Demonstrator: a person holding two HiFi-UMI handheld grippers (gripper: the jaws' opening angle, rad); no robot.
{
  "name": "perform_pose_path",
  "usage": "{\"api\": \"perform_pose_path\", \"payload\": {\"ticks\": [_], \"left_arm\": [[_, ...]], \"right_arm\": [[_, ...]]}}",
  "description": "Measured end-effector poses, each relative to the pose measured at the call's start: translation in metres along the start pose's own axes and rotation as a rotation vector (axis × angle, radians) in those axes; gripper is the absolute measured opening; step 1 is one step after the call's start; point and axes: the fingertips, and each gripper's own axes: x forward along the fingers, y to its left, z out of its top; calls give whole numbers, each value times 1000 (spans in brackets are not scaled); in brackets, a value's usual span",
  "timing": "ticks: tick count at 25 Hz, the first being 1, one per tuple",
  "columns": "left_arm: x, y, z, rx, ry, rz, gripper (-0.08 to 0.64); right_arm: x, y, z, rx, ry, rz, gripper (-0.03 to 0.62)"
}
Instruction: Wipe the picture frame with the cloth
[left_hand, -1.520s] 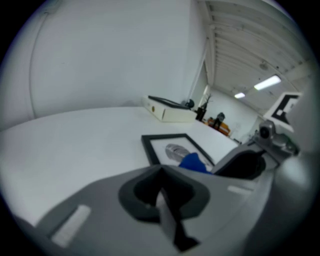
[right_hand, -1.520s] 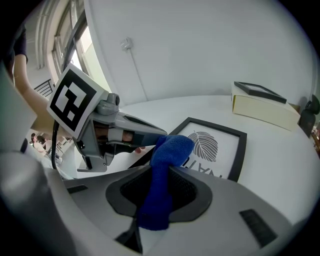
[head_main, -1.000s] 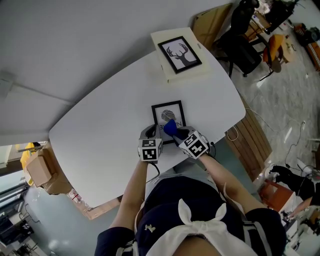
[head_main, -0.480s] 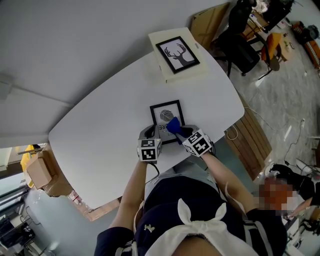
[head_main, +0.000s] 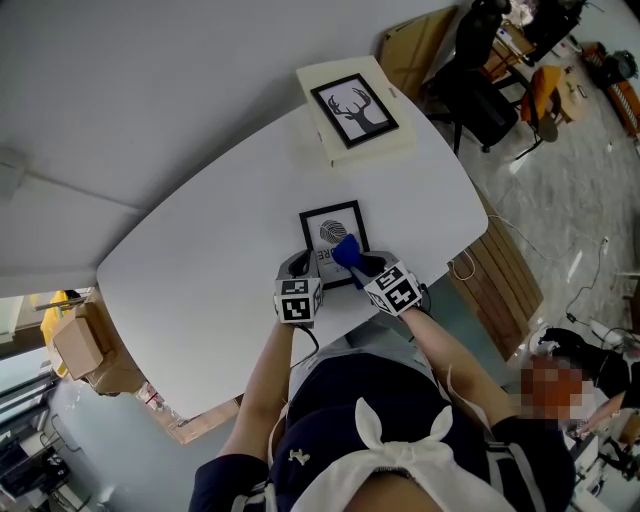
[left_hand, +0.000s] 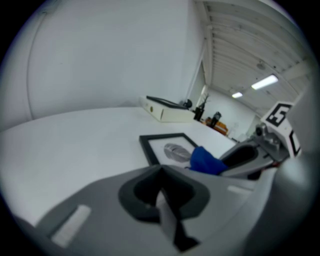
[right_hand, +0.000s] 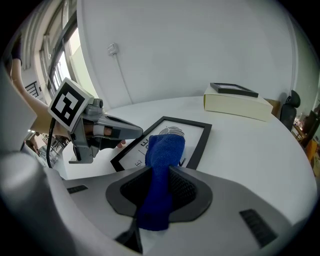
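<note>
A black picture frame (head_main: 330, 222) with a fingerprint print lies flat on the white table (head_main: 220, 250), near its front edge. My right gripper (head_main: 358, 262) is shut on a blue cloth (head_main: 345, 250), whose free end rests on the frame's lower right part. In the right gripper view the cloth (right_hand: 165, 150) sticks up from between the jaws over the frame (right_hand: 194, 137). My left gripper (head_main: 298, 262) is shut and holds nothing; its tips sit at the frame's lower left corner. The left gripper view shows the frame (left_hand: 160, 145) and the cloth (left_hand: 205, 160).
A second frame with a deer picture (head_main: 355, 108) lies on a cream box (head_main: 380, 145) at the table's far edge. Chairs and clutter (head_main: 490, 80) stand beyond the table on the right. A cardboard box (head_main: 75, 340) sits on the floor at the left.
The cloth in my right gripper has edged slightly farther onto the frame. The left gripper has stayed at the frame's corner.
</note>
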Motion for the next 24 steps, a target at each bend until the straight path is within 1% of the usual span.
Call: {"api": "perform_pose_path", "payload": {"ticks": [17,24], "left_arm": [[0,1,-1,-10,-6,-10,2],[2,7,6,-20,-35,-9,2]], "right_arm": [[2,0,-1,2,4,-5,94],[7,-3,6,-7,-2,-9,94]]}}
